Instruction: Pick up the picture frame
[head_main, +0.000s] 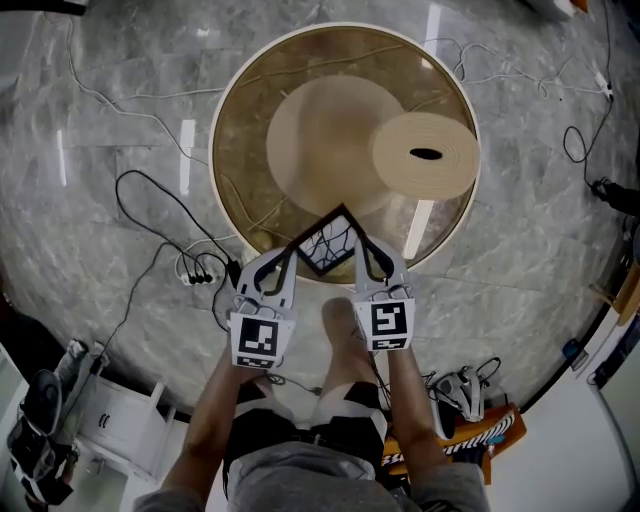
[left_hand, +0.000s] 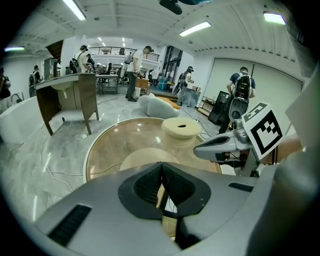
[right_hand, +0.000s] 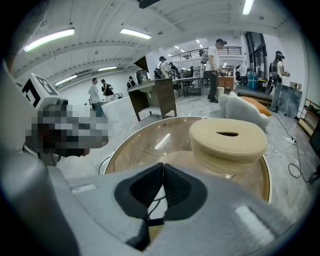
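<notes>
The picture frame (head_main: 327, 243), a thin black square with clear glass, hangs cornerwise over the near rim of the round table. My left gripper (head_main: 291, 253) is shut on its lower left edge and my right gripper (head_main: 359, 247) is shut on its lower right edge. In the left gripper view the jaws (left_hand: 161, 175) meet with the frame's thin edge (left_hand: 161, 199) between the pads. The right gripper view shows the same: pads (right_hand: 162, 177) pressed together on the frame's edge (right_hand: 153, 212). The right gripper's arm (left_hand: 220, 146) also shows at the side of the left gripper view.
A round glass-topped table (head_main: 222, 125) stands in front, with a cream ring-shaped cushion (head_main: 425, 155) on its right half. Cables (head_main: 150, 215) trail over the marble floor at the left. Bags and gear (head_main: 470, 400) lie by the person's feet. Several people stand far behind.
</notes>
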